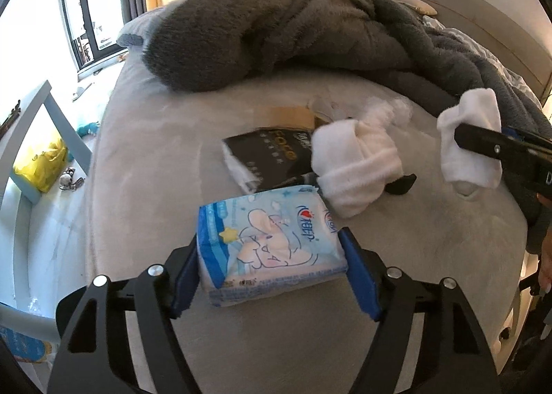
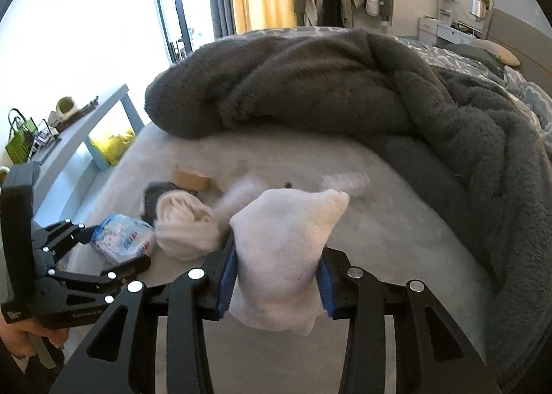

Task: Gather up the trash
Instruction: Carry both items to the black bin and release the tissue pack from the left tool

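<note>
My left gripper [image 1: 272,276] is shut on a blue tissue pack [image 1: 272,249], held just above the grey bed [image 1: 155,159]; the pack also shows in the right wrist view [image 2: 120,238]. My right gripper [image 2: 277,276] is shut on a white sock [image 2: 286,249] and holds it above the bed; the sock also shows in the left wrist view [image 1: 472,145]. A second white sock [image 1: 355,166] lies on a black tissue pack [image 1: 269,155]. A brown cardboard piece [image 1: 286,116] and white crumpled scraps [image 1: 390,111] lie behind them.
A heaped dark grey blanket [image 1: 276,31] covers the far half of the bed. A light blue side table [image 2: 79,131] with a yellow bag [image 1: 45,162] under it stands to the left. A window, curtains and hanging clothes are behind.
</note>
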A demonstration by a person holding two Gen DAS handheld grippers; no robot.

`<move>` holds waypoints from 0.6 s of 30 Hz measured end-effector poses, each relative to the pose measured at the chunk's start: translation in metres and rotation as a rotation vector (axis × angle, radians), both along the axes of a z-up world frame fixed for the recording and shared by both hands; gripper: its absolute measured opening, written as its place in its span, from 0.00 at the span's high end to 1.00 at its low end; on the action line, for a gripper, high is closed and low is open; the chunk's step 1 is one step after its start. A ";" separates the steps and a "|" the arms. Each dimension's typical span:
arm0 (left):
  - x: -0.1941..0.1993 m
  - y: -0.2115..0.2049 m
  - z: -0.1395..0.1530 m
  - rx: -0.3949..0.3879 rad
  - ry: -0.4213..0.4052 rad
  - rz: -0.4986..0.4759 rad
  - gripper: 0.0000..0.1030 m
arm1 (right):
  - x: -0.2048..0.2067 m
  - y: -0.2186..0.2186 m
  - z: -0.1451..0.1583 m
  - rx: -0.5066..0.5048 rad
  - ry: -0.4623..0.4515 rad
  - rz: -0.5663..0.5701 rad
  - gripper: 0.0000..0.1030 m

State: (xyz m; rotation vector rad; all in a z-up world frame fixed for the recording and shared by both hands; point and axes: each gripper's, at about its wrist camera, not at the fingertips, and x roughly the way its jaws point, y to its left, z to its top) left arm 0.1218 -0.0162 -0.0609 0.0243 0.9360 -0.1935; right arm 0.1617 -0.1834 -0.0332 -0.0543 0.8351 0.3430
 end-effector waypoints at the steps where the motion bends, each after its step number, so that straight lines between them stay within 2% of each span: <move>1: -0.003 0.006 0.001 -0.003 -0.005 0.005 0.26 | -0.001 0.004 0.002 0.007 -0.003 0.005 0.60; 6: -0.013 0.028 0.009 -0.012 -0.044 0.031 0.26 | -0.005 0.026 0.005 0.035 -0.009 0.027 0.60; 13: -0.032 0.078 0.016 -0.020 -0.085 0.089 0.26 | -0.019 0.077 0.015 0.060 -0.031 0.089 0.60; 18: -0.042 0.116 0.012 -0.007 -0.066 0.147 0.26 | -0.031 0.123 0.017 0.049 -0.035 0.153 0.60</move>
